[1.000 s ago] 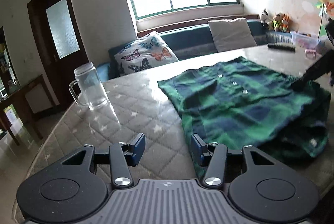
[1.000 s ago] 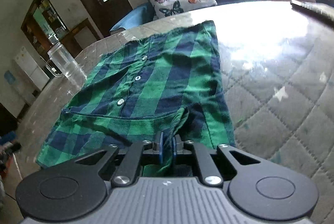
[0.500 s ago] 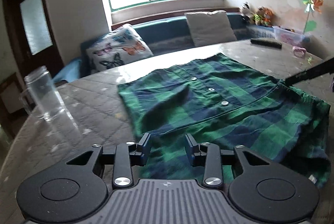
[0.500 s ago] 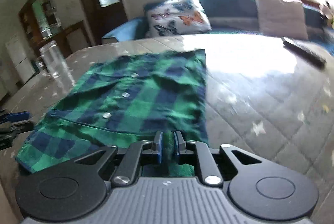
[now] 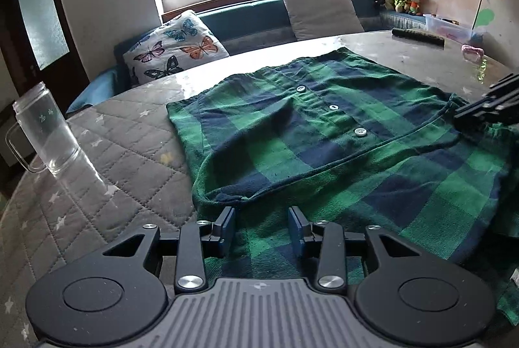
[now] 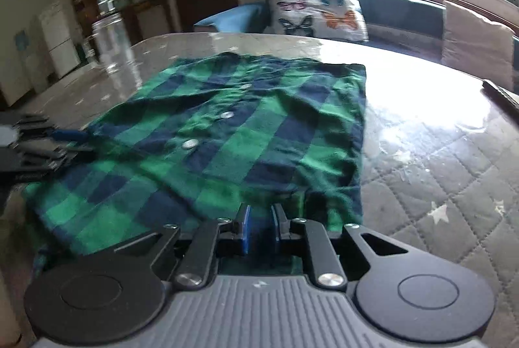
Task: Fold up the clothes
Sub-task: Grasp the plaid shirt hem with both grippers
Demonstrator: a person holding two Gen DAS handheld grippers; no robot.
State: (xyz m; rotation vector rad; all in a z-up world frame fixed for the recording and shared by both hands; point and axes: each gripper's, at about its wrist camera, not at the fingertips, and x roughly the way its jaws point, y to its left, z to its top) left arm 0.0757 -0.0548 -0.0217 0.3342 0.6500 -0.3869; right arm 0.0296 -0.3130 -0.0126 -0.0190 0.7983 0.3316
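Observation:
A green and navy plaid shirt (image 5: 324, 140) lies partly folded on the quilted table, buttons up; it also shows in the right wrist view (image 6: 227, 137). My left gripper (image 5: 261, 226) is open, low over the shirt's near left edge, with cloth between and below the fingers. My right gripper (image 6: 259, 228) is slightly open over the shirt's near right edge, nothing held between its fingers. The right gripper also shows at the right edge of the left wrist view (image 5: 486, 108), and the left gripper at the left edge of the right wrist view (image 6: 42, 147).
A clear glass mug (image 5: 42, 134) stands on the table at the left. A remote (image 5: 418, 36) and a pink object (image 5: 472, 51) lie at the far right. A butterfly pillow (image 5: 175, 51) and a grey pillow (image 5: 321, 12) rest on the bench behind.
My left gripper moved right from the bare table onto the shirt's edge. My right gripper opened a little, let go of the cloth and swung round to face the shirt lower down.

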